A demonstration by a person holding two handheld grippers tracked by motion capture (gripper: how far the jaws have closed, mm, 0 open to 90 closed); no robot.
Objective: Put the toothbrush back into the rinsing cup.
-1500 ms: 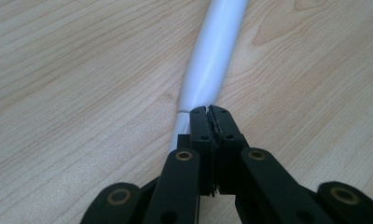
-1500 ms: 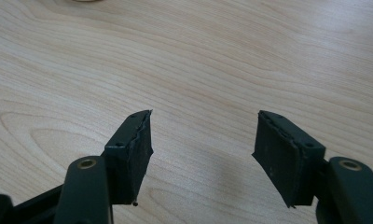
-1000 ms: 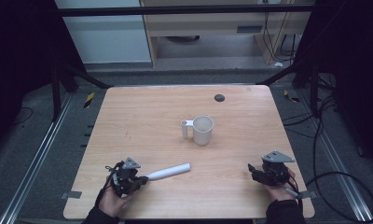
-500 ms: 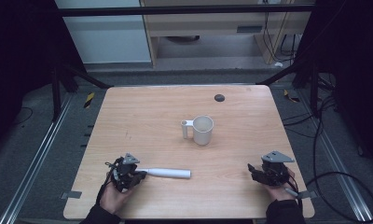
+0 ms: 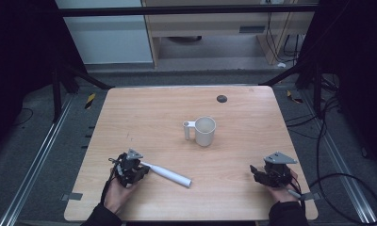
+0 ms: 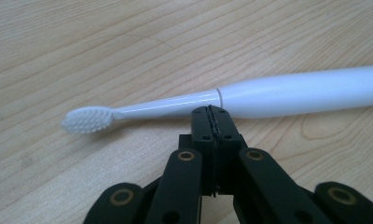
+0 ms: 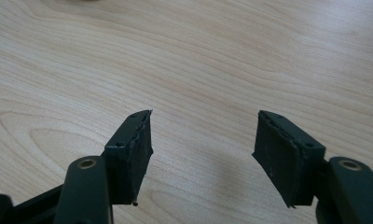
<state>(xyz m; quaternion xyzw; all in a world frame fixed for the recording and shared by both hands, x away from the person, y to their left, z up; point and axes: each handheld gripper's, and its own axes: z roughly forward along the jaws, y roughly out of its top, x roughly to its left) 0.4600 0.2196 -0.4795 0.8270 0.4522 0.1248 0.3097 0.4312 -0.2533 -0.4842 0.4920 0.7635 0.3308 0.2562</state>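
Nearest the person's edge of the light wooden table [image 5: 130, 103], the left gripper [image 5: 138, 165] is resting with its two black jaws pressed fully together; nothing is sitting between them. Their closed tips are lying just beside, possibly touching, the neck of the white plastic electric toothbrush [image 6: 268, 95], at the seam where the slim neck is meeting the thicker handle. The toothbrush is lying flat on the table, its bristle head pointing toward the left gripper and its handle reaching away toward the table's middle. At the table's near right corner, well apart from the toothbrush, the right gripper [image 7: 201, 154] is holding its jaws wide apart over bare wood, gripping nothing. Farther back, near the table's centre, a cream ceramic mug [image 5: 204, 131] is standing upright. Beyond it, near the far edge, a small dark round disc [image 5: 221, 98] is lying.
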